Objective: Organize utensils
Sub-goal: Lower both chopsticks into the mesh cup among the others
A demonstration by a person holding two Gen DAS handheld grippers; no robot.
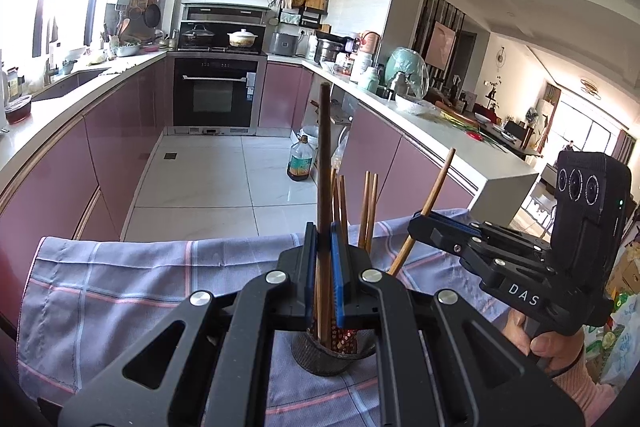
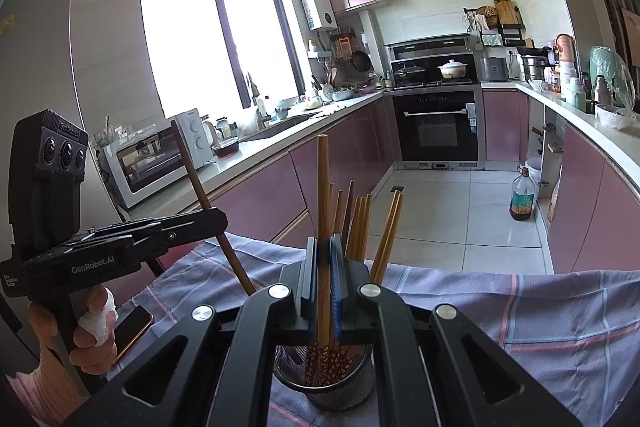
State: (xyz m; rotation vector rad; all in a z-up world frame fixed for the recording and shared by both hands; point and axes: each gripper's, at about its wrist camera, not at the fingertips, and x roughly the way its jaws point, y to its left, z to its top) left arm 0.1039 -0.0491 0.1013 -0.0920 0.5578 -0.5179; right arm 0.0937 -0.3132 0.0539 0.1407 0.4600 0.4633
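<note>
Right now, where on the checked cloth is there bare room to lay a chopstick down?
The checked cloth is bare right of the mesh holder. Left of the holder is bare too, apart from a phone by the left hand. Around the holder both tongs crowd in.

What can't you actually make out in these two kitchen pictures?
- Left wrist view: the lower end of the dark chopstick held by the left hand-held gripper is hidden behind its own frame.
- Right wrist view: the bottom of the mesh holder is cut off by the frame's black arms.
- Right wrist view: the phone is half covered by the person's hand.
</note>
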